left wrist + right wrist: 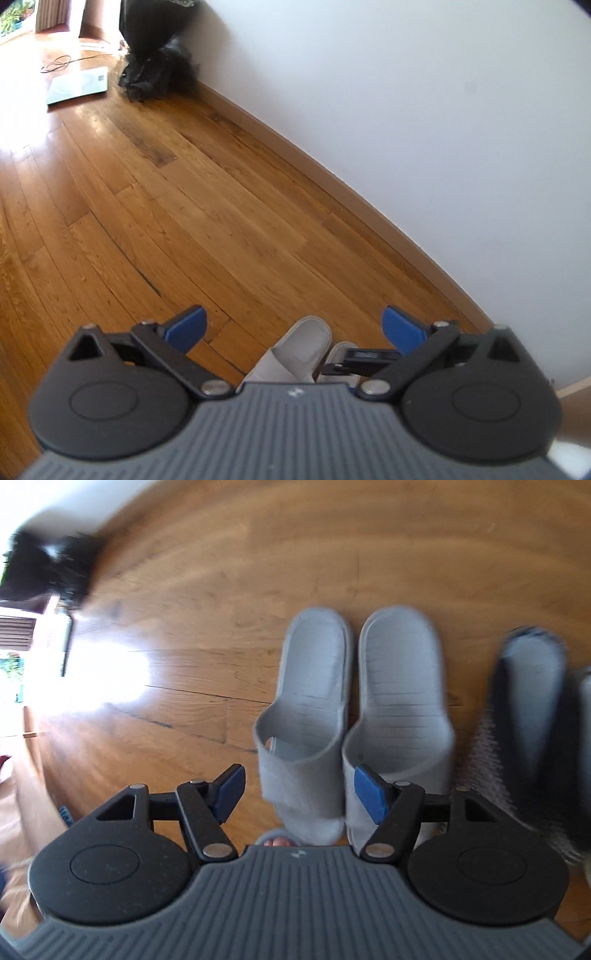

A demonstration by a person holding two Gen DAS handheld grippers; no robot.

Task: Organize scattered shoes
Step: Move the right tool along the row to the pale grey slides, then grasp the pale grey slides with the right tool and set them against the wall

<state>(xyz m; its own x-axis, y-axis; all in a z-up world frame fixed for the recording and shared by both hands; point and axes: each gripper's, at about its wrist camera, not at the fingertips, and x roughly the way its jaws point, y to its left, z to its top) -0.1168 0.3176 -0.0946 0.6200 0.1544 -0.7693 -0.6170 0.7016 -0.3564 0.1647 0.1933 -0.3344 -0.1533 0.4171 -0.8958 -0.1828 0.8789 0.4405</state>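
A: Grey slippers, paired side by side on the wood floor, toes toward the right gripper. Probably lined up that way to count as tidied.

B: And relative to those jaws?

A: Apart, clamping nothing. Left slipper straight ahead in the gap, strap between the pads. Right slipper just beyond the right-hand pad, partly behind it.

B: Anything further right?

A: A dark shoe, blurred, well outside the jaws, seemingly parallel too.

B: Left gripper?

A: Also spread wide, empty. One slipper's heel end low between its pads, close in. Wall off to the right.
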